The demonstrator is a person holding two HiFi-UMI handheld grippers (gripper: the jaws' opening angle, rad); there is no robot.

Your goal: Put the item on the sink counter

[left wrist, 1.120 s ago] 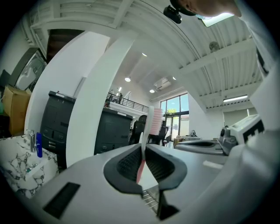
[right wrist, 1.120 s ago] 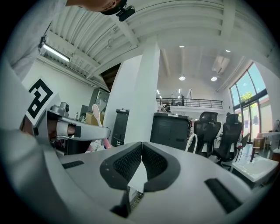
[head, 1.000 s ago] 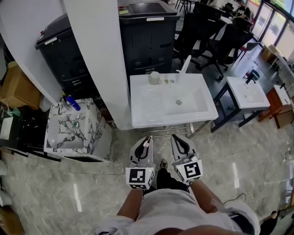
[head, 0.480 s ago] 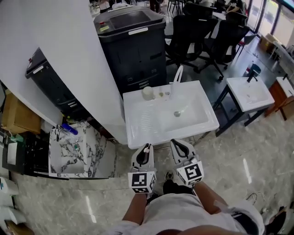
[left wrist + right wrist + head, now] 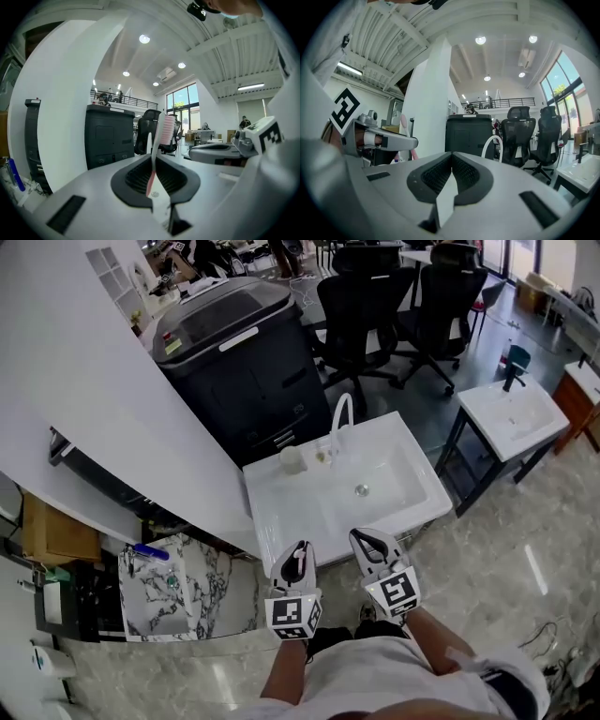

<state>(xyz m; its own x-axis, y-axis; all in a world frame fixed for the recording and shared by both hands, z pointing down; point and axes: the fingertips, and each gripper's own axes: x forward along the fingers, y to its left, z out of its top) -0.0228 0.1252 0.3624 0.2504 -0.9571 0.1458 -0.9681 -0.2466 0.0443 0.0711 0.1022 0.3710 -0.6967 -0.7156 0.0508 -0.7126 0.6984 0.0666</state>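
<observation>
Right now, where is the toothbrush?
The toothbrush is clamped in the left gripper, low and left of centre in the head view, by the white sink's near edge.

Pink-white toothbrush (image 5: pixel 154 154), seemingly upright between jaws

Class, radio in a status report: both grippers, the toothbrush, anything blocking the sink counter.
Left gripper shut on toothbrush, bristles up. Right gripper shut, empty. Sink counter just ahead; cup and faucet at its back, no obstruction seen.

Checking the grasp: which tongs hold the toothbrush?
The left tongs, shut on the pink-and-white toothbrush; the right tongs are shut and empty.
</observation>
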